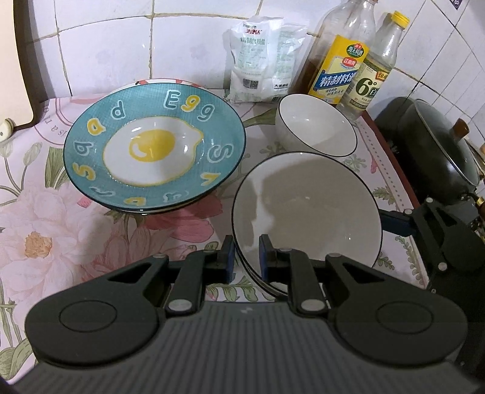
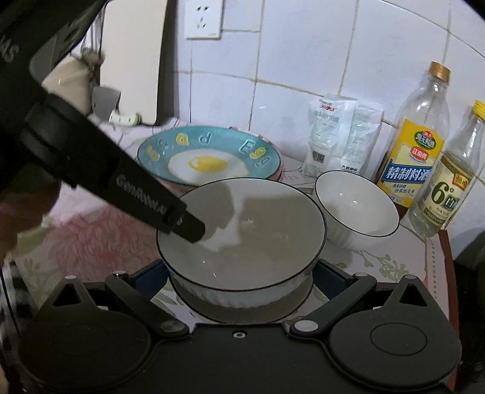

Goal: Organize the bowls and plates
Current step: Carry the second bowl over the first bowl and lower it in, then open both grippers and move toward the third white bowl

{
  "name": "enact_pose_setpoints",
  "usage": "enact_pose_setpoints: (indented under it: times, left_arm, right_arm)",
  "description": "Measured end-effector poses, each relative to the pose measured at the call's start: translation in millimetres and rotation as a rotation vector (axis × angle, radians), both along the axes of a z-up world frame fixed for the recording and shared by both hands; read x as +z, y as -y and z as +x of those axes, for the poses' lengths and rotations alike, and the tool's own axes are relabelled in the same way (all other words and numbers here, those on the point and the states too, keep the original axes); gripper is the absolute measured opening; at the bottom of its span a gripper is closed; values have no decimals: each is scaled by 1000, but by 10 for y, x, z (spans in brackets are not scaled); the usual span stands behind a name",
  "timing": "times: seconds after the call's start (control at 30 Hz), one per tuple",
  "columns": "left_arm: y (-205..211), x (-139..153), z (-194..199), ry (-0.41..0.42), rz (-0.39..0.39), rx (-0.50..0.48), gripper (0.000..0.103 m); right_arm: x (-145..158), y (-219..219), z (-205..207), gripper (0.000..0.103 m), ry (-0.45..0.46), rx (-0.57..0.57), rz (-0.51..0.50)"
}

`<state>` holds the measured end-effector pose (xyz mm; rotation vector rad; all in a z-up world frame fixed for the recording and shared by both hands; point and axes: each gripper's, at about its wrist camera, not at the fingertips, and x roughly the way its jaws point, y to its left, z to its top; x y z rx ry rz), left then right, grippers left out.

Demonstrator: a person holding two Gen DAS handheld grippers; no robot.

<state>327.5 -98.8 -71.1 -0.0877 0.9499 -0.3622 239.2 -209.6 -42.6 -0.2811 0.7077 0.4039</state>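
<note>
The left tongs (image 1: pixel 246 257) reach in low from the near side and pinch the near rim of the big white bowl (image 1: pixel 306 209), one finger inside, one outside. The right tongs (image 2: pixel 241 272) are spread wide around that bowl's body, which sits on the floral desk (image 1: pixel 45 224). The egg-pattern plate (image 1: pixel 154 151) lies to the left, and a small white bowl (image 1: pixel 315 124) stands behind, before the bottles (image 1: pixel 339 60) and salt bag (image 1: pixel 260 60).

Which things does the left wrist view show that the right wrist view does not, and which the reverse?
Only the left wrist view shows the dark lidded pot at the right. Only the right wrist view shows the wall socket and the white cutting board. Both show the egg plate, the large white bowl, the small white bowl, the salt bag and two bottles.
</note>
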Motion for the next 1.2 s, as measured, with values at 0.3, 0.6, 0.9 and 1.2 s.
enact_pose_setpoints:
  times: [0.3,0.6,0.9,1.2]
  left_arm:
    - [-25,-6,-1,23,-8,3,15]
    - [-31,312,-75,124,-1,-21,15]
    - [148,576,134,178,-119,-64,33]
    - [566,397,777,52,-95,-23,41]
  right_arm:
    - [-45,102,-33,103,-16,19,26]
    - [345,528,-246,103,120,23,159]
    - [430,1181,265,103,87,-206,357]
    - [253,1588,962,98,-65,-371,490]
